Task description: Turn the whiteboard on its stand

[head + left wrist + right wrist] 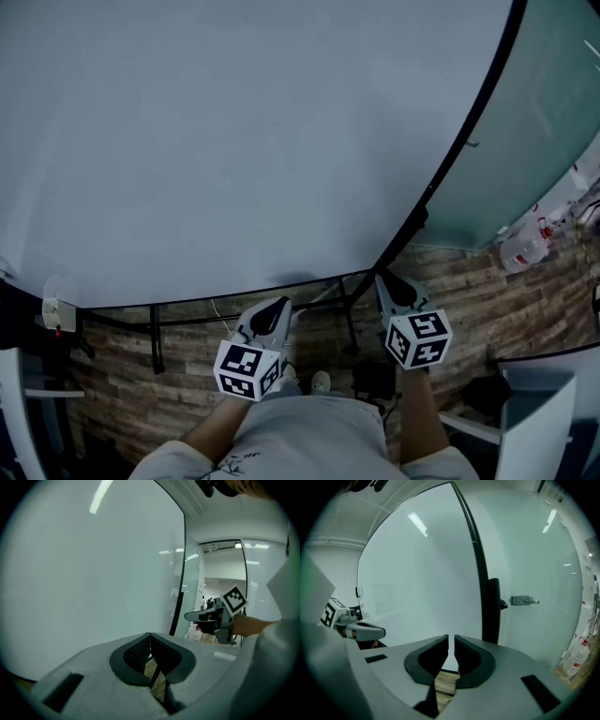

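The whiteboard (234,141) is a large blank white panel in a thin black frame (457,150). It stands upright on its black stand (156,339), its face toward the person, its lower edge running left to right. The left gripper (272,317), just before this edge, has its jaws clenched and empty. The right gripper (387,283), near the lower right corner, shows a thin empty slit between its jaws.

Person in a pale grey short-sleeved shirt (314,433) with a small dark print and light shoes (321,381), with left gripper (275,309) and right gripper (387,281) of light grey moulded plastic, dark textured jaw linings, each bearing a white cube (247,368) with black square markers.
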Available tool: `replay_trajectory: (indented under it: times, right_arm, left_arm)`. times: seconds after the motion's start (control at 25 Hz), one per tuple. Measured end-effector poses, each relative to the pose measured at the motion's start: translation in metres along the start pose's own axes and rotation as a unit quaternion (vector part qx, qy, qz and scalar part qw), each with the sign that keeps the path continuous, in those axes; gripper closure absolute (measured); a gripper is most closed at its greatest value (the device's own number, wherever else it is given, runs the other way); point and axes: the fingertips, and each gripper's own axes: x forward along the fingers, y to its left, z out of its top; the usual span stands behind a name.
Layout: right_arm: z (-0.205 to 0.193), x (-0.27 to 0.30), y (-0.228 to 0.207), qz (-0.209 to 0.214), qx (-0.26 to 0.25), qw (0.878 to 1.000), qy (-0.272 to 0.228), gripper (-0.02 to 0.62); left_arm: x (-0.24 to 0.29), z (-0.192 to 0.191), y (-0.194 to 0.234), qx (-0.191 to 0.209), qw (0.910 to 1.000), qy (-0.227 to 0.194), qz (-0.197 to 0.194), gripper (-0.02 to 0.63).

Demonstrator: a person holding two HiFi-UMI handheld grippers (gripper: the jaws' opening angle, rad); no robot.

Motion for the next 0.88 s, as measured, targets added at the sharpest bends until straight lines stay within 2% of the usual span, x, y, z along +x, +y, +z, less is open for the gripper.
replay_trajectory:
  times: [0.24,0.52,0.88]
  right_arm:
    - [-0.003,-0.023,0.049,0.026,0.009,1.0,-0.002,0.588]
    - [-0.021,-0.032,0.107,0.052,0.012,0.999,0.01,0.589]
    - [-0.029,-0.032,0.138,0.065,-0.001,0.998,0.016,0.589]
  left_arm:
    - [-0.012,0.003,-0.011,0.005,0.9999,-0.009,-0.008,0.595]
    - [-0.027,-0.001,-0.023,0.008,0.9997,-0.013,-0.018,0.595]
    - [-0.039,-0.004,-0.021,0.008,0.9998,-0.012,-0.017,0.595]
